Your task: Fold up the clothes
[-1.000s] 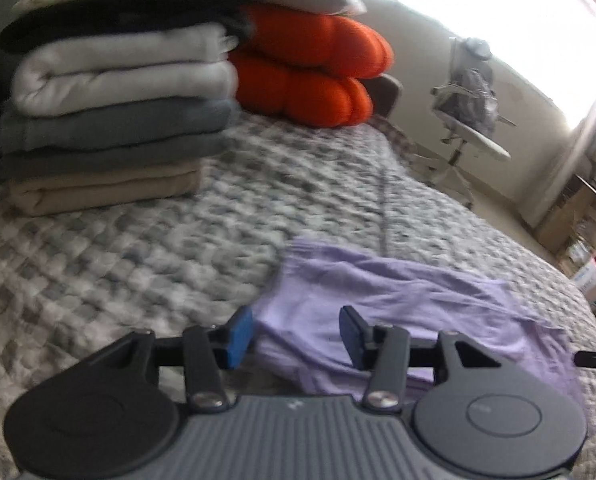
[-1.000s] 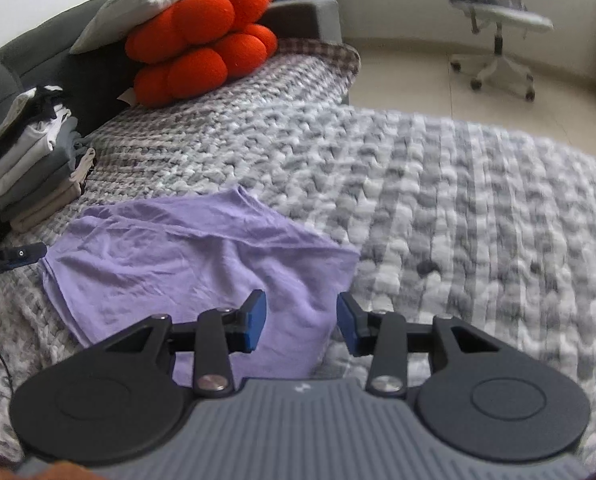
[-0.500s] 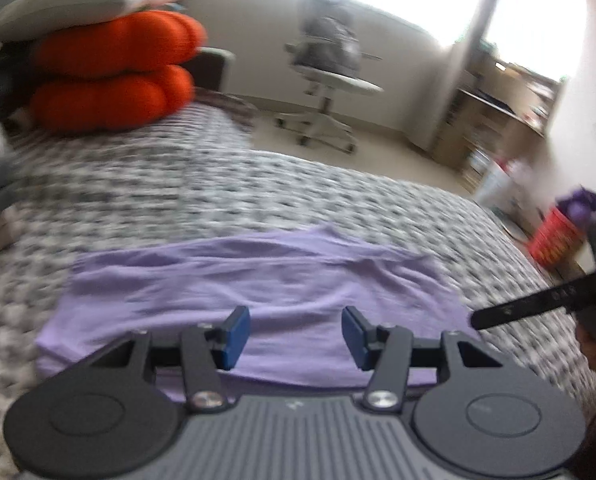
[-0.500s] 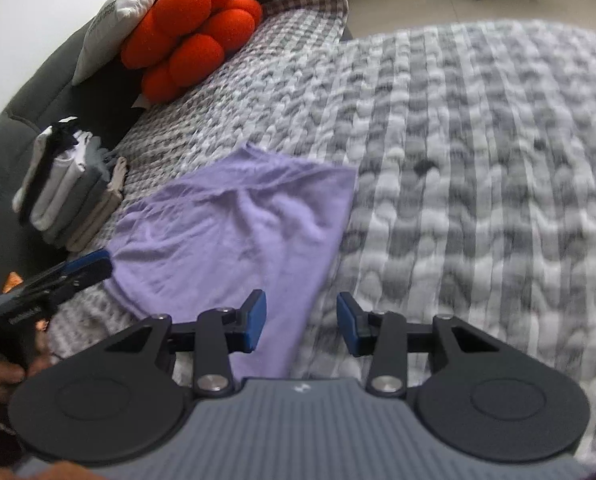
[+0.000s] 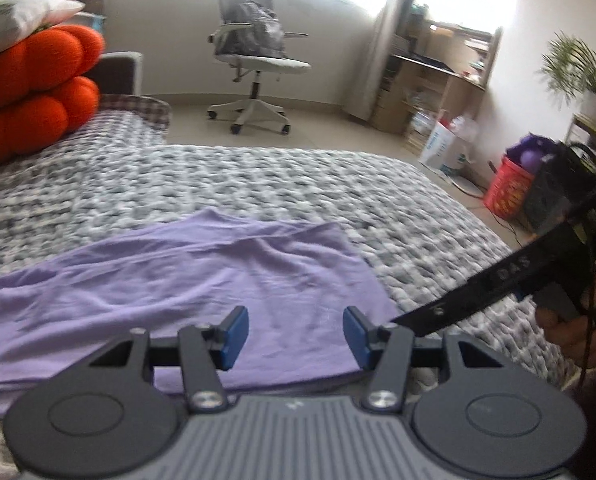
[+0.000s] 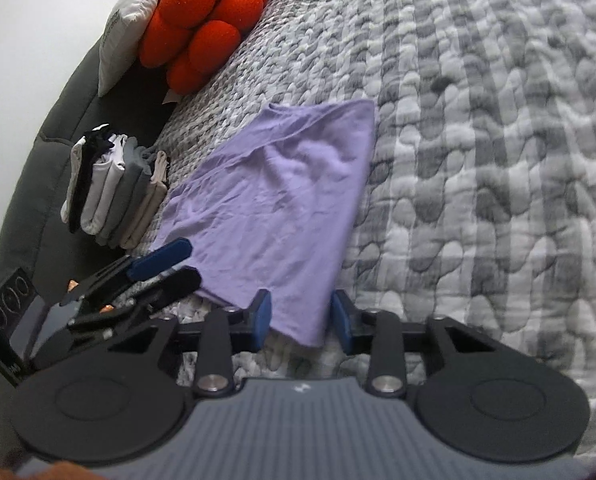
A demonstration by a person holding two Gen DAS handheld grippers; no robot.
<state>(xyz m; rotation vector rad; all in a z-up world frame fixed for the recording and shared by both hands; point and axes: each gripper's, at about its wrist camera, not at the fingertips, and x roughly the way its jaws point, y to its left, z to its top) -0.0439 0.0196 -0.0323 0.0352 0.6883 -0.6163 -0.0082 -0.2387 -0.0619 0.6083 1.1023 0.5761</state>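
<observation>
Spreading across both views, a grey-and-white quilted bedspread [image 6: 478, 160], carrying everything else. Lying flat on it toward the near edge, a lilac garment [image 6: 281, 208], folded into a long strip, wrinkled, one narrow end reaching down to the right gripper. Leaning against the dark headboard beyond, an orange bobbled cushion [image 6: 201, 20] under a white pillow [image 6: 125, 20], and just beside the garment's far long edge, a stack of folded clothes [image 6: 113, 188] in black, white, grey and beige. Standing on the floor past the bed in the left view, a white office chair [image 5: 253, 60]. Hovering at the garment's near end, the right gripper [image 6: 300, 318], blue pads parted moderately with the cloth's corner lying between them, contact not clear. Hanging over the garment's near long edge, the left gripper [image 5: 295, 336], jaws wide apart, gripping nothing. Showing on the right gripper's black finger in the left view, pale letters, too blurred for reading.
</observation>
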